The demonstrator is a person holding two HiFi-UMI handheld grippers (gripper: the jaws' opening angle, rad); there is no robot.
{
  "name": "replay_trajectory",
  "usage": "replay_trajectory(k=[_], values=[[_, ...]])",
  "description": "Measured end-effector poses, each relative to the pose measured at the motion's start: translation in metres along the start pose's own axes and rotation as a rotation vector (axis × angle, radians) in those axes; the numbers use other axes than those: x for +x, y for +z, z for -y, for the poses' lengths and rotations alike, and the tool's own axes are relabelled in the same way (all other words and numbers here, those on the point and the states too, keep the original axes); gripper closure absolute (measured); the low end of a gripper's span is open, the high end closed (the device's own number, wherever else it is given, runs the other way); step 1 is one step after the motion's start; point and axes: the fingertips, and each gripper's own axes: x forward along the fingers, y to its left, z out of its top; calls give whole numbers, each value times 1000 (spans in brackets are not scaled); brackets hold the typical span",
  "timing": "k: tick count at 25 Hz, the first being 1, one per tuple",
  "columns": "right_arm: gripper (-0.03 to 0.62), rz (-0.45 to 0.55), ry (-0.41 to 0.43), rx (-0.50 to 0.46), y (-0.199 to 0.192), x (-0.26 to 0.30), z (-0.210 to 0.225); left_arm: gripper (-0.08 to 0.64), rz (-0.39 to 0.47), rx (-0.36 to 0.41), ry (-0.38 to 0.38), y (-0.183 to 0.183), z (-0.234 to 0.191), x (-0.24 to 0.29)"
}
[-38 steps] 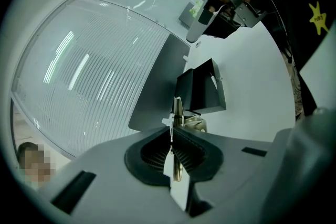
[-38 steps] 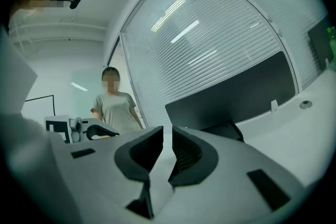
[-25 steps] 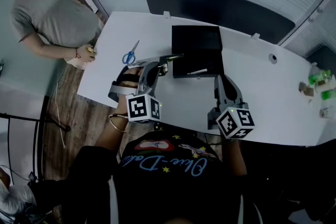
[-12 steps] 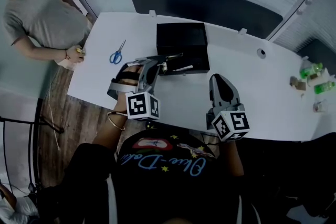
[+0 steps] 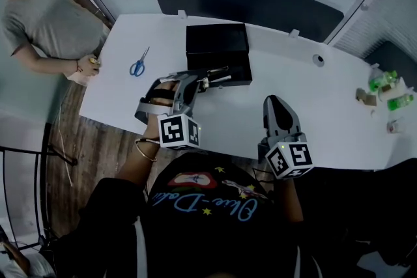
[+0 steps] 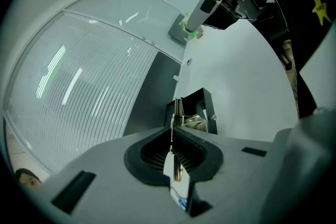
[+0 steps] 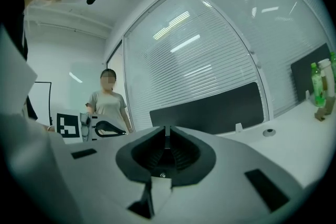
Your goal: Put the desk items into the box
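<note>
Left gripper (image 5: 199, 80) is clamped tight on a thin metal item (image 5: 215, 70), whose tip is right at the near rim of the open black box (image 5: 217, 42). The box sits by the far edge of the white desk (image 5: 313, 107), and a slim pale piece (image 5: 221, 79) lies inside. Right gripper (image 5: 278, 104), jaws together and empty, hovers over bare desk. Blue scissors (image 5: 137, 66) lie near the left end, well apart. The shirt's cursive print can't be read.

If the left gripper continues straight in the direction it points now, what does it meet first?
Probably the black box: the thin metal item held in the left gripper points at it. Exact depth is unclear.
</note>
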Motion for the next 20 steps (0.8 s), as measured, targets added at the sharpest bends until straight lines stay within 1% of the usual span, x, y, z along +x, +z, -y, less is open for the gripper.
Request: replay_trajectory(k=[6,14,20], values=[[557,-4,-41,23,-5,-16,5,538,26,18,-19,10,9,3],[557,-1,-108,25,-9,-28,20,538,51,39,-38,18,12,17],[557,1,-125,35,-7,-26,29,538,61,43,-41,24,12,29]])
